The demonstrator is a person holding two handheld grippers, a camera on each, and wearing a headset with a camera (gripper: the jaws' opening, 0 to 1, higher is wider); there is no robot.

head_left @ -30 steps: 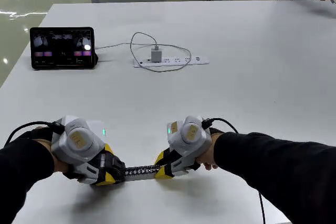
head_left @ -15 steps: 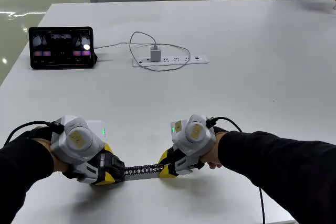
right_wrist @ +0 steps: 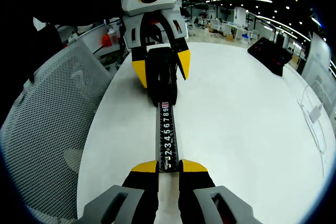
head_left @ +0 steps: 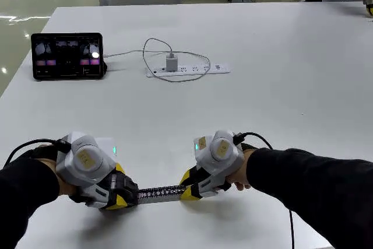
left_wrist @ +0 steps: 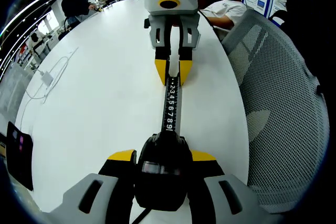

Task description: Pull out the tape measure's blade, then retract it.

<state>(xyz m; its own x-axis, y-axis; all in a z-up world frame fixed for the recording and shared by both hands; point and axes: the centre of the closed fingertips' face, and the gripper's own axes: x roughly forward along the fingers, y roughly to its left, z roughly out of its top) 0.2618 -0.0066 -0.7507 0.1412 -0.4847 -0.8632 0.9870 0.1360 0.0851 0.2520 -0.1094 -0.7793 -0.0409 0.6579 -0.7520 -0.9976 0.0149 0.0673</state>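
Observation:
The tape measure's black case (left_wrist: 160, 174) sits between the yellow-tipped jaws of my left gripper (head_left: 121, 197), which is shut on it. Its blade (head_left: 161, 192) runs out a short way, numbers up to about nine showing, low over the white table (head_left: 233, 103). My right gripper (head_left: 187, 188) is shut on the blade's end (right_wrist: 168, 164). In the left gripper view the blade (left_wrist: 170, 106) leads straight to the right gripper (left_wrist: 170, 72). In the right gripper view the blade (right_wrist: 165, 129) ends at the case (right_wrist: 161, 77) held in the left gripper (right_wrist: 160, 72).
A tablet (head_left: 68, 55) stands at the back left of the table. A white power strip (head_left: 186, 69) with a charger and looped cable lies behind the grippers. People stand at the far edge. A mesh chair (left_wrist: 278, 108) is beside the table's near edge.
The right gripper has drawn a little further right, away from the left, and more of the blade shows between them. The left gripper holds about still.

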